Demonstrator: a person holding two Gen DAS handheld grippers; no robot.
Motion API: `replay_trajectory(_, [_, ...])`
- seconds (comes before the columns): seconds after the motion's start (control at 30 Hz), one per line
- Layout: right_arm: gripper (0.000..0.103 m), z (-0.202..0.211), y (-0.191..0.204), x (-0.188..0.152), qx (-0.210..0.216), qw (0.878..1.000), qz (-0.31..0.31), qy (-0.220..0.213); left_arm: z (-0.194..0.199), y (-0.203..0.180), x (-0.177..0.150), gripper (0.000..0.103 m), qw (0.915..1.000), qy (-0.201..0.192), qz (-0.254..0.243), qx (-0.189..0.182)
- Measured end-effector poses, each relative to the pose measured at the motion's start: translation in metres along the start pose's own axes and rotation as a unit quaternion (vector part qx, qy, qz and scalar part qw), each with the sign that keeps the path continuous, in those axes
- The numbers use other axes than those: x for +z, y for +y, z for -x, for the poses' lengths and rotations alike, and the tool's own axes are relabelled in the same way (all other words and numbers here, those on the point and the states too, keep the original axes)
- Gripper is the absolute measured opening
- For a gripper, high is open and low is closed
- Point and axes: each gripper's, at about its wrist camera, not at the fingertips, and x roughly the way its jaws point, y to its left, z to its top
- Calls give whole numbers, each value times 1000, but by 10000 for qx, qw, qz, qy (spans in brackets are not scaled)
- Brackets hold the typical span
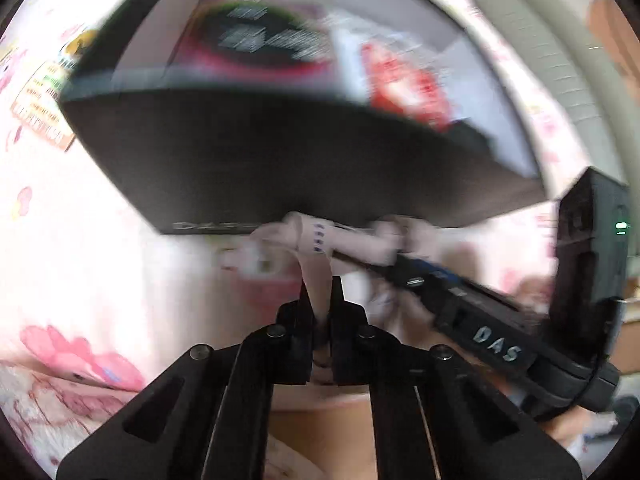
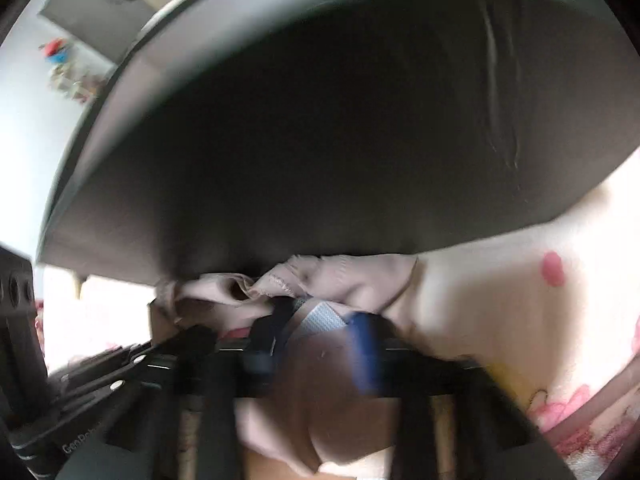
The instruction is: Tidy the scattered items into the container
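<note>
Left wrist view: everything below is placed against the black box.
Left tongs (image 1: 322,280): closed tight on a strip of pale cloth (image 1: 316,248), just below the box's near wall.
Cloth: a pinkish-white garment, bunched up and lying on the bedding right at the foot of the box (image 1: 280,152), touching its front wall; small blue marks show on the strip near the tongs.
Right tongs (image 1: 404,268): reaching in from the right, low against the same wall, tips buried in the cloth.
Right tongs, own view (image 2: 316,320): blurred; the fingers stand partly apart with cloth (image 2: 340,276) folded between and over them. Whether the pads press on it, I cannot tell.
Box: open-topped, dark outside, light inside; its front wall fills most of the right wrist view (image 2: 320,140).
Inside box: a dark packet with a red and green rim (image 1: 260,36) at the left, a red and white packet (image 1: 404,80) at the right, both blurred.
Left of box: an orange printed card (image 1: 40,96) lying flat.
Under box: a bedspread (image 1: 80,240), white with pink flowers.
</note>
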Motion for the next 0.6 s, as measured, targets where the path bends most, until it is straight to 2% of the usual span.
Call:
replay_trajectory(0.07, [11,16,5,-1,418,9991,76,-94,18,-14,-1,4,9995,-150,-132,-247])
replay_trajectory(0.23, [8,82,35,3,682,9910,780,-849,71,-51,14,2,9942,-803,-561,-434])
replay_trajectory(0.3, [8,105,44,15,883,9858,939,-1072,93,-58,33,2,9908,-1060,-666,-515])
replay_trajectory(0.4, [8,132,61,35,1003,9780,1219,-1367,116,-73,74,2,9845,-1429,-920,-434])
replay_trajectory(0.5, [8,149,75,76,1094,9713,1402,-1578,139,-86,117,2,9767,-1853,-1036,-315])
replay_trajectory(0.6, [8,164,95,117,1160,9632,1566,-1848,154,-87,157,2,9727,-2116,-896,-342])
